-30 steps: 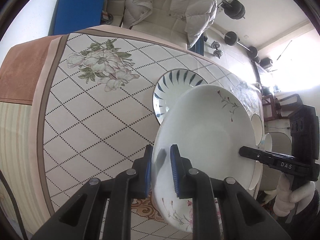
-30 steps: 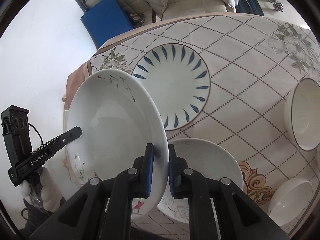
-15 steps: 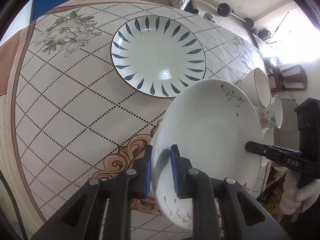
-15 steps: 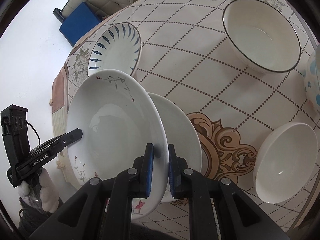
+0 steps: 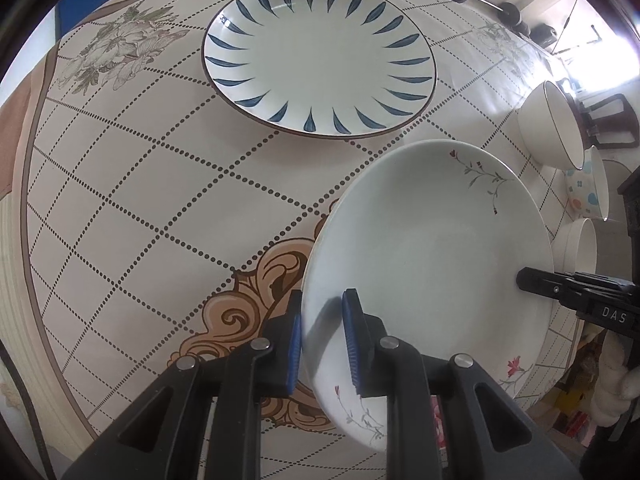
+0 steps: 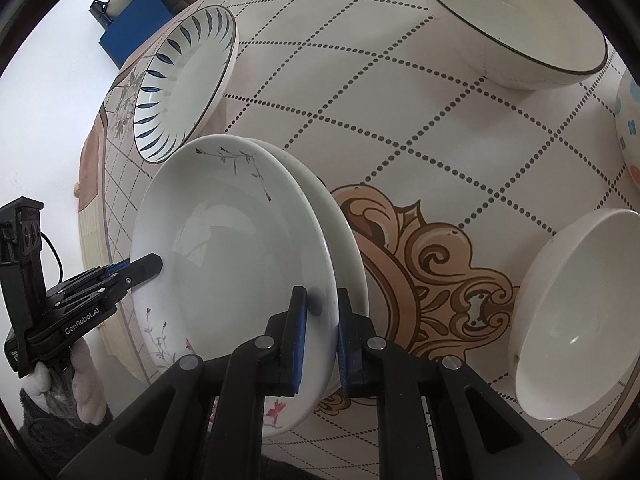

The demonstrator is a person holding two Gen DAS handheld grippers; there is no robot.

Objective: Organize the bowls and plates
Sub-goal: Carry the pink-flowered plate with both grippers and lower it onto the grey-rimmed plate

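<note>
Both grippers hold one white floral plate (image 5: 432, 248) by opposite rim edges. My left gripper (image 5: 322, 340) is shut on its near rim; my right gripper (image 6: 323, 328) is shut on the other rim, and its finger also shows in the left wrist view (image 5: 532, 280). The plate (image 6: 232, 240) hangs just above a second white plate (image 6: 344, 232) lying on the table. A blue-leaf plate (image 5: 320, 56) lies farther back, also in the right wrist view (image 6: 180, 80).
A patterned tablecloth (image 5: 160, 184) covers the table. A dark-rimmed white bowl (image 6: 512, 28), a plain white bowl (image 6: 576, 312) and a dotted bowl (image 6: 630, 128) stand to the right. In the left wrist view they line the right edge (image 5: 552, 128).
Both grippers have carried the floral plate lower and forward over the table. It now sits close above the second white plate, and the tableware looks nearer.
</note>
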